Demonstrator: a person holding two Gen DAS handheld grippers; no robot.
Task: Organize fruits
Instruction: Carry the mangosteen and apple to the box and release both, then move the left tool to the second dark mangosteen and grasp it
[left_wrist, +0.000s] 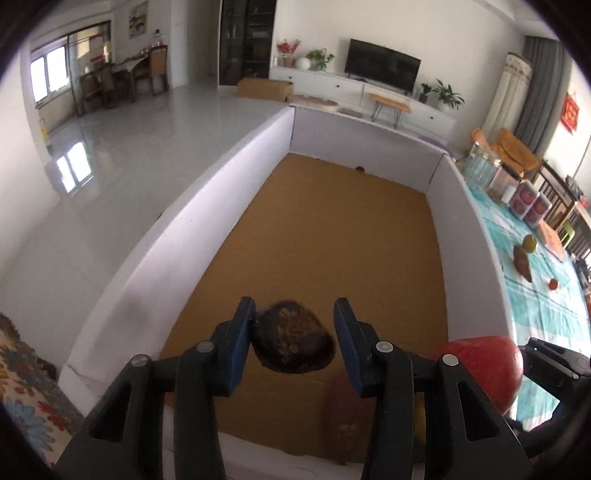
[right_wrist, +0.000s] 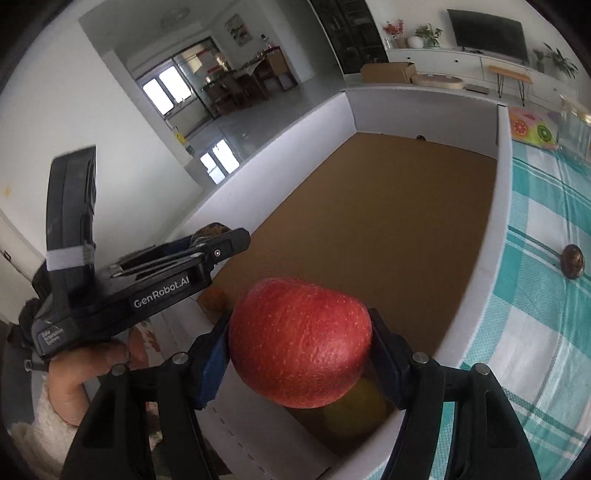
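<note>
The step in hand looks like dropping both fruits into the white-walled cardboard box (left_wrist: 207, 206) that stands on the bench (right_wrist: 546, 295), along its left edge.

The left gripper (left_wrist: 294, 334) hangs over the box's near end with a dark brown, rough-skinned fruit (left_wrist: 293, 341) between its fingers. The left finger touches the fruit, while a gap shows beside the right finger, so the fruit looks released or on the point of dropping.

The right gripper (right_wrist: 300, 345) has its fingers closed firmly on a red apple (right_wrist: 300, 341), above the box's near right corner. A yellow fruit (right_wrist: 356, 411) lies directly below it on the box floor, and an orange one (right_wrist: 214, 298) sits near the left wall.

To do this well, lower the apple close to the floor before opening, and shift it toward the bare middle so it does not strike the yellow fruit. Keep the two grippers apart, since they crowd the same end. More fruit (left_wrist: 529, 243) waits on the checked cloth further along the bench.
</note>
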